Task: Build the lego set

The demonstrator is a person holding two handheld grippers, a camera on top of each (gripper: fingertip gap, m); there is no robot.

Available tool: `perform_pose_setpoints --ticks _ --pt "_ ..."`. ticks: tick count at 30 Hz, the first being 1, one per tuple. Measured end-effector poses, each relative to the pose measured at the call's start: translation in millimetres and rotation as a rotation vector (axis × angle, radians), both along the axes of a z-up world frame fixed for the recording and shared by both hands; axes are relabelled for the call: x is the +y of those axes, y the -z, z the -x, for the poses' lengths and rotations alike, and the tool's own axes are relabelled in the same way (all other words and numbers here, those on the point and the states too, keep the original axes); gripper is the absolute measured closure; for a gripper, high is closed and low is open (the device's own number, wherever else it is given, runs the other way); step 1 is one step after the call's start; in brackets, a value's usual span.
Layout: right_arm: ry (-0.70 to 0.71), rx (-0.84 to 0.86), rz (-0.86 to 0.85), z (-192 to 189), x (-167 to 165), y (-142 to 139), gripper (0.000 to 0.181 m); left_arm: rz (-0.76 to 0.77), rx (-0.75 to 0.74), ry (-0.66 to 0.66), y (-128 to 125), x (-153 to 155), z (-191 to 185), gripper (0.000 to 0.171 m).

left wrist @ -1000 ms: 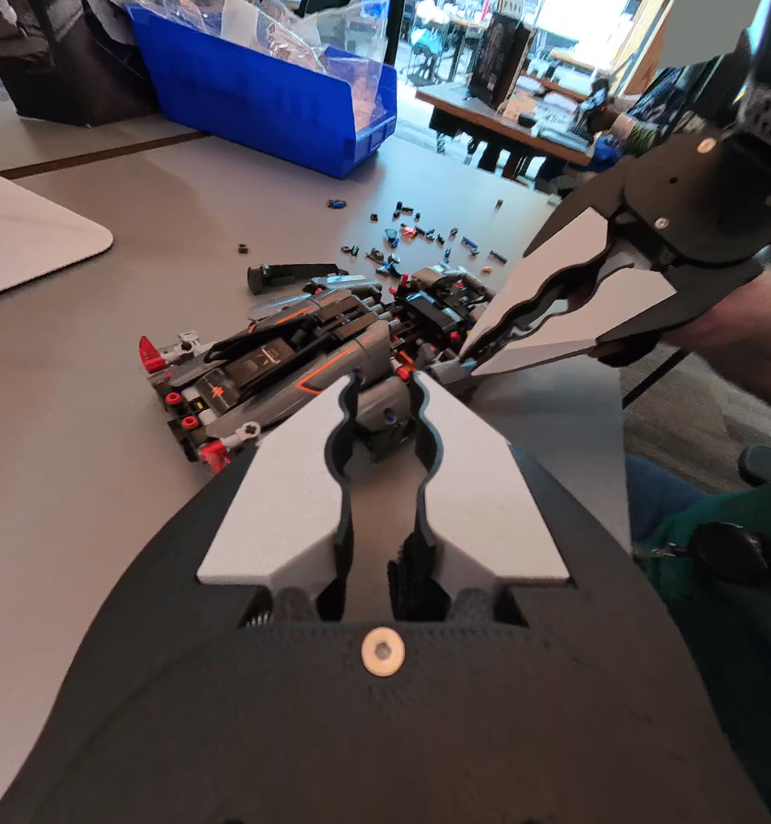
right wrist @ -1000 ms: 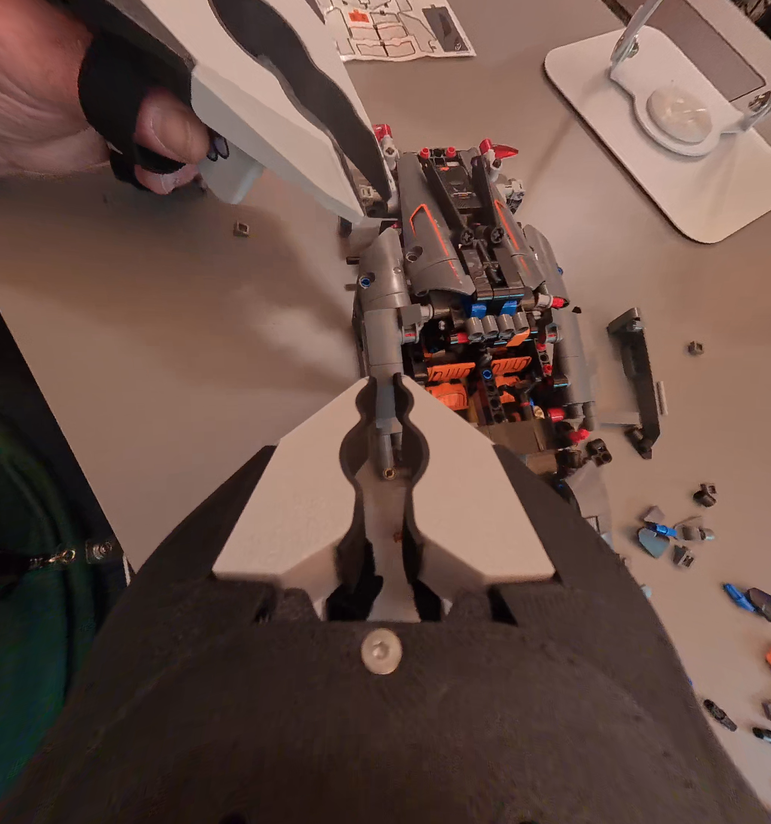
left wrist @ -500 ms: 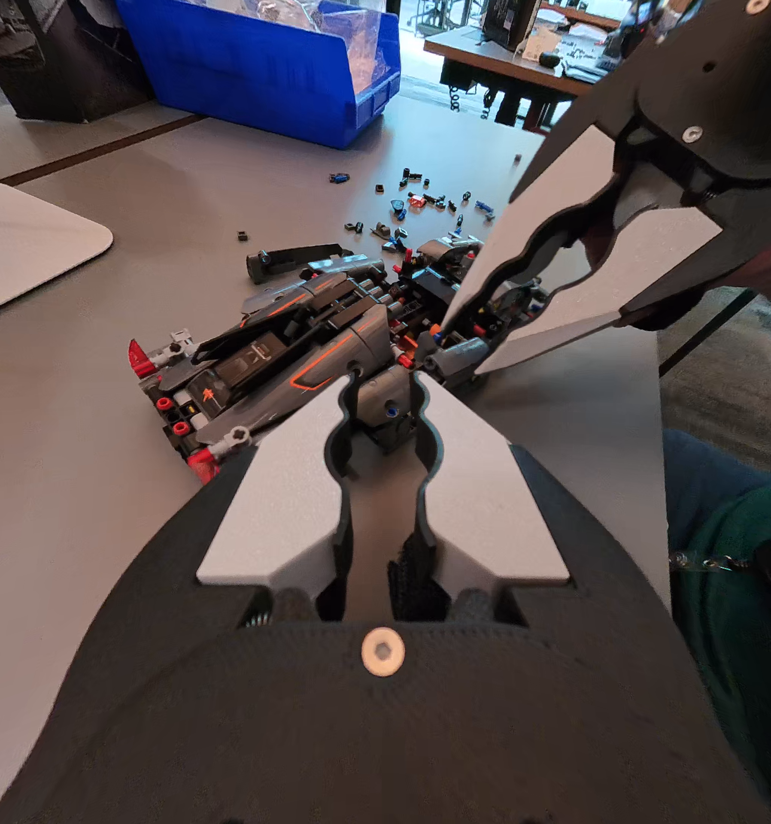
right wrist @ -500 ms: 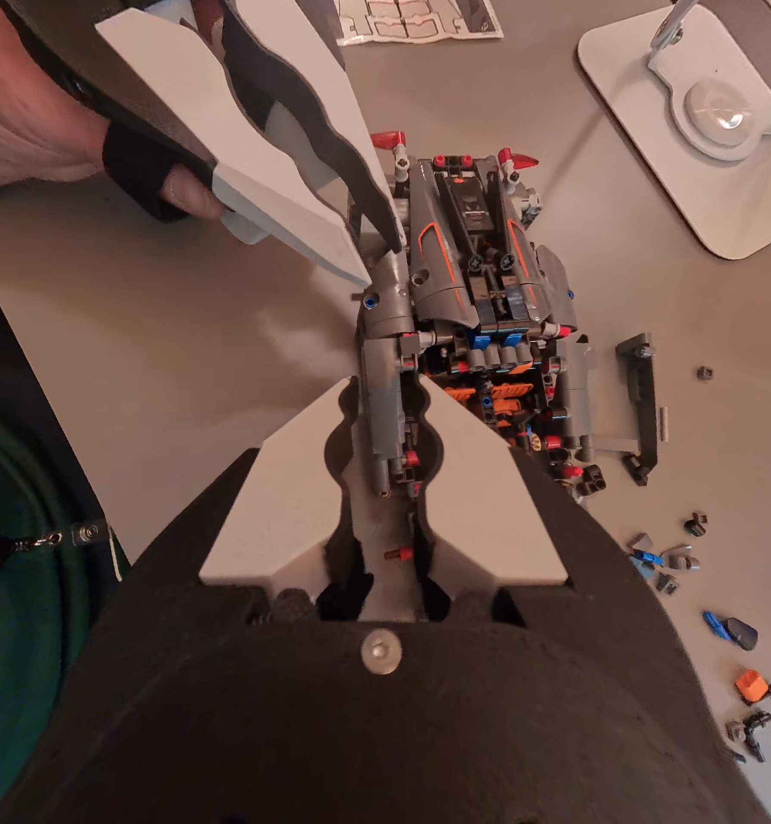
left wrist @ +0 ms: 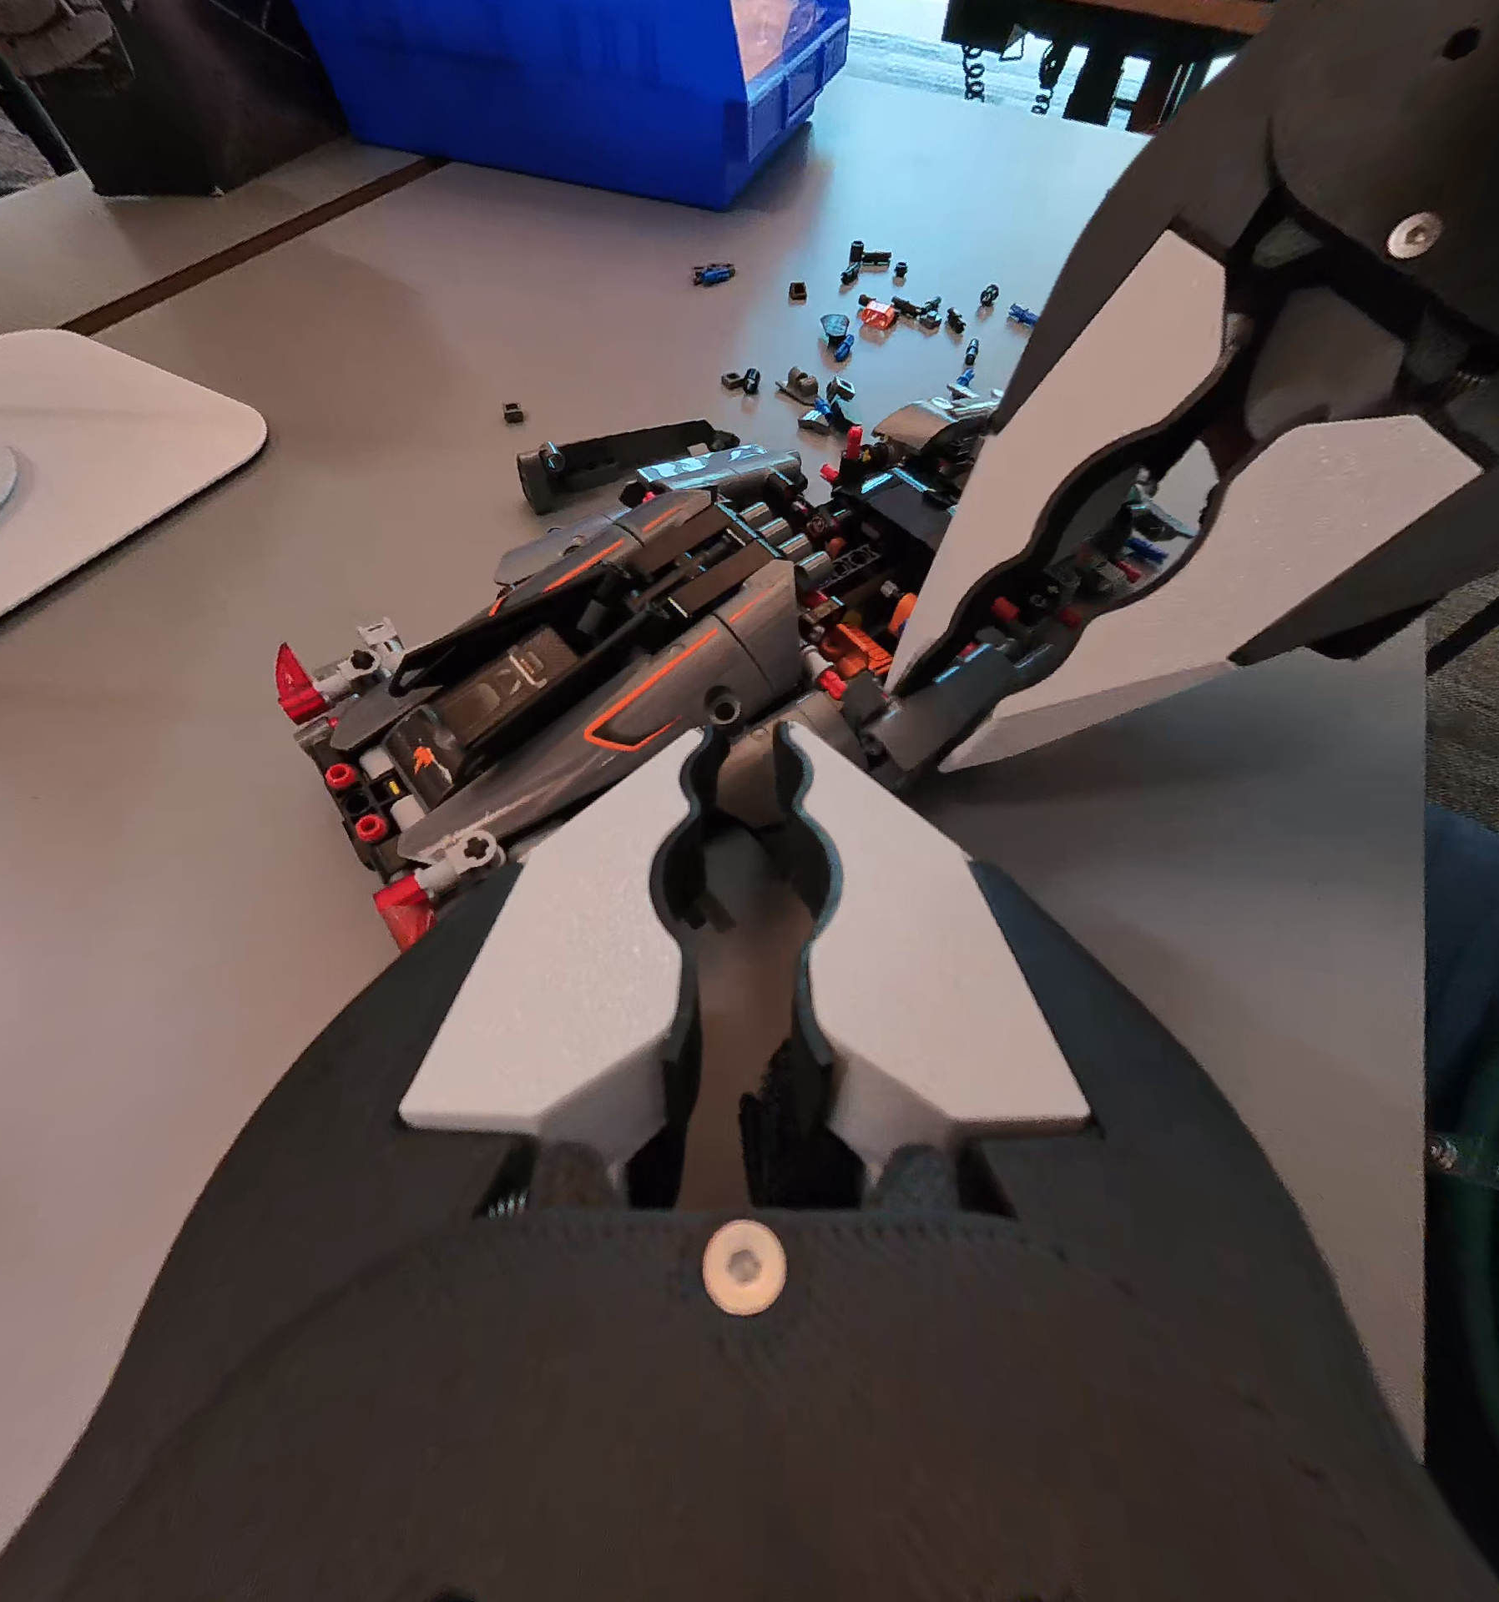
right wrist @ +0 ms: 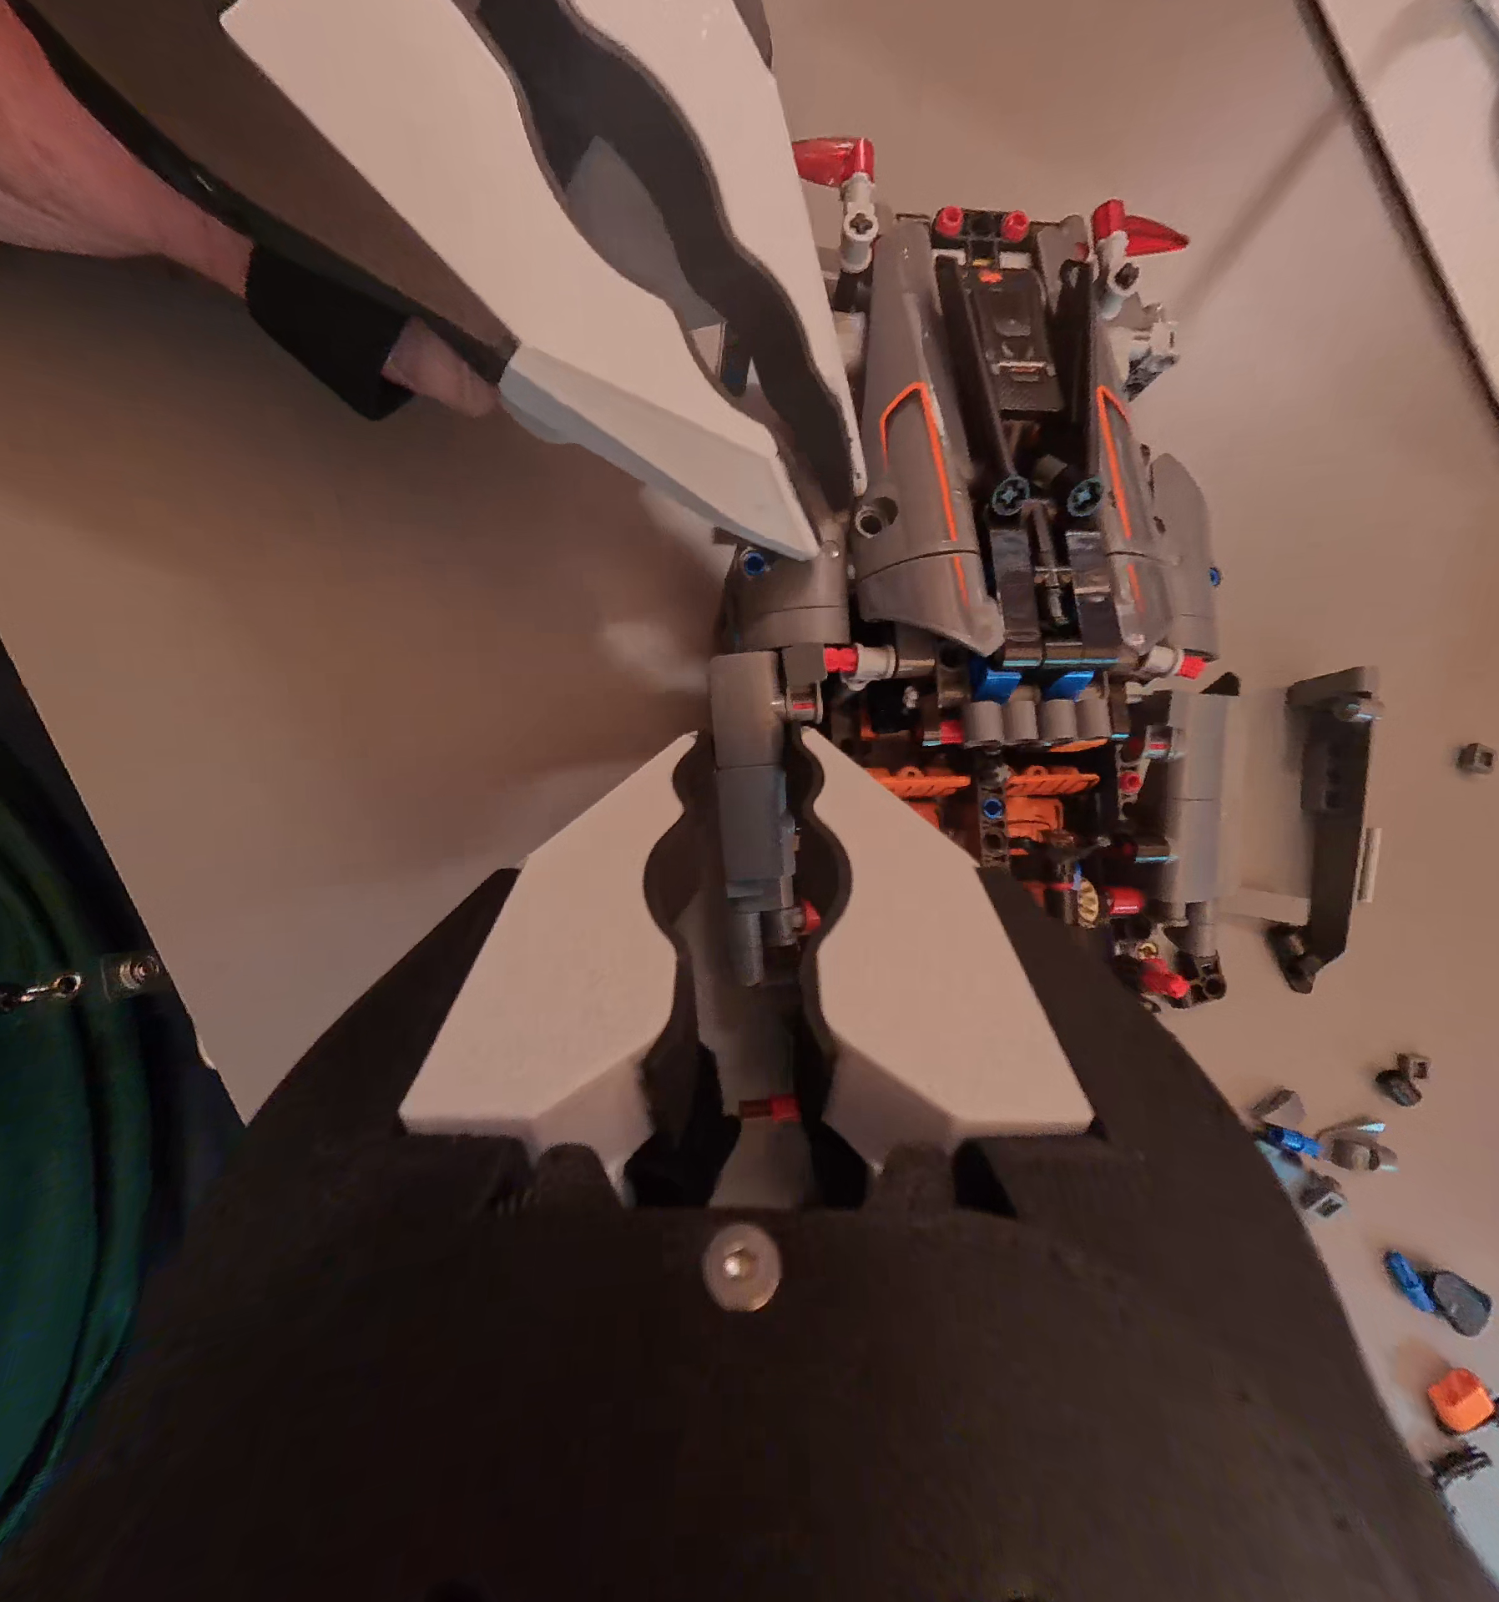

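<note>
A half-built dark grey lego car (left wrist: pixel 607 659) with orange stripes and red tips lies on the grey table; it also shows in the right wrist view (right wrist: pixel 1015 520). My left gripper (left wrist: pixel 748 737) is closed on the grey fender piece (right wrist: pixel 789 598) at the car's near side, and it enters the right wrist view from the upper left (right wrist: pixel 815 529). My right gripper (right wrist: pixel 750 737) is closed around the long grey side panel (right wrist: pixel 750 823) just behind that fender. It enters the left wrist view from the upper right (left wrist: pixel 915 728).
Several small loose pieces (left wrist: pixel 885 321) lie beyond the car, also in the right wrist view (right wrist: pixel 1353 1153). A long dark grey part (right wrist: pixel 1336 797) lies beside the car. A blue bin (left wrist: pixel 573 87) stands at the back, a white stand base (left wrist: pixel 78 468) to the left. The table edge is close on the right. The left gripper's tips are roughly 5 cm from the right gripper's.
Both grippers have moved in closer to the car. The right gripper slid forward along the grey side panel and the left gripper's fingers narrowed onto the fender.
</note>
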State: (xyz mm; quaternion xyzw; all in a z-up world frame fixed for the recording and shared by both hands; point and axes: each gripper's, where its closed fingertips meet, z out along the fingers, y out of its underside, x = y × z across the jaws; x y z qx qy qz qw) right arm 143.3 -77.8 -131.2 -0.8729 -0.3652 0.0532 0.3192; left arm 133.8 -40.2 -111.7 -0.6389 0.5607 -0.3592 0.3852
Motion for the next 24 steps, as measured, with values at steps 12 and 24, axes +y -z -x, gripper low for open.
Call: perform_pose_setpoints --ticks 12,24 --pt "0.008 0.015 0.034 0 -2 -2 0.162 -0.032 -0.021 0.007 -4 -1 2 0.155" --pt "0.272 0.091 -0.05 -69 -56 -30 0.144 -0.115 -0.02 0.044 -48 44 2 0.134"
